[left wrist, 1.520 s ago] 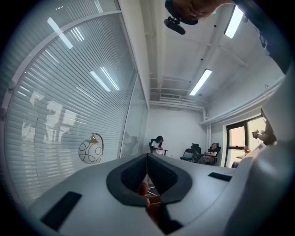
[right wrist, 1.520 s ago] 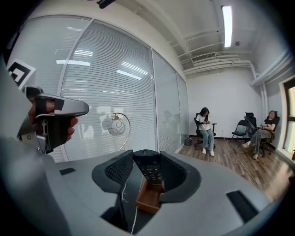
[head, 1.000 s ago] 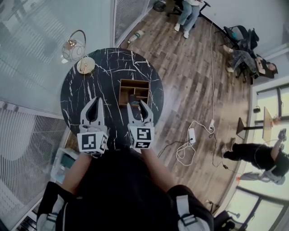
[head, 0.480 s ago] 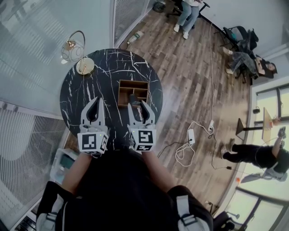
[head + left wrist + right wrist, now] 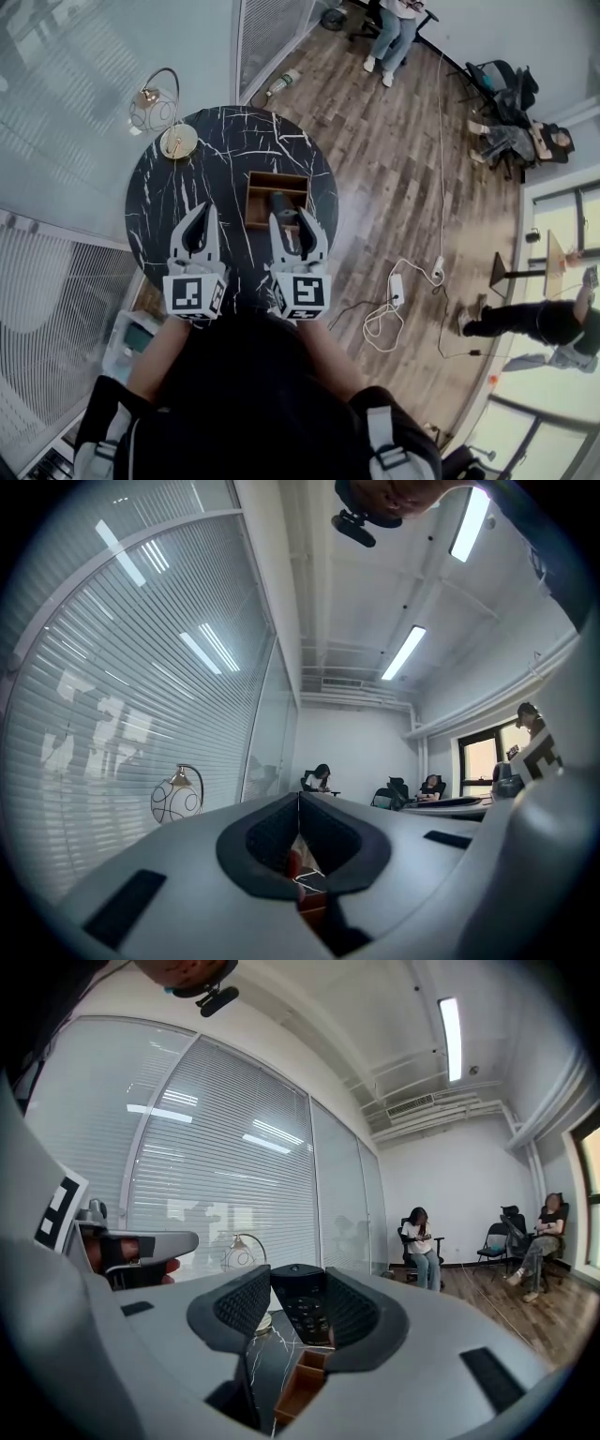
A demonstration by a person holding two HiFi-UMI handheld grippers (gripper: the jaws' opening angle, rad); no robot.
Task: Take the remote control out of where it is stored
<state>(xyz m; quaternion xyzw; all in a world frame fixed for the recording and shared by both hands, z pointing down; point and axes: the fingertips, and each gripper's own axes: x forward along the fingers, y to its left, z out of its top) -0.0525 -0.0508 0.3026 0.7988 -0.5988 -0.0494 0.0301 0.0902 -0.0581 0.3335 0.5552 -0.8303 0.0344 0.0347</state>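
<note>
The black remote control [image 5: 302,1302] stands upright between the pads of my right gripper [image 5: 298,1309], which is shut on it. In the head view the remote [image 5: 279,200] and the right gripper [image 5: 293,221] hang over the near edge of the wooden compartment box [image 5: 255,180]. From the right gripper view, that box [image 5: 302,1384] lies below the remote, on the black marble round table [image 5: 173,202]. My left gripper [image 5: 201,216] hovers to the left of the box, jaws shut and empty, with its pads meeting [image 5: 298,803].
A globe lamp with a gold base [image 5: 165,120] stands at the table's far left edge. Glass walls with blinds run along the left. A bottle [image 5: 281,79] and white cables [image 5: 398,281] lie on the wood floor. People sit on chairs [image 5: 392,28] at the far side.
My right gripper has risen with the remote in it, lifting the remote up above the wooden box. The left gripper has stayed where it was.
</note>
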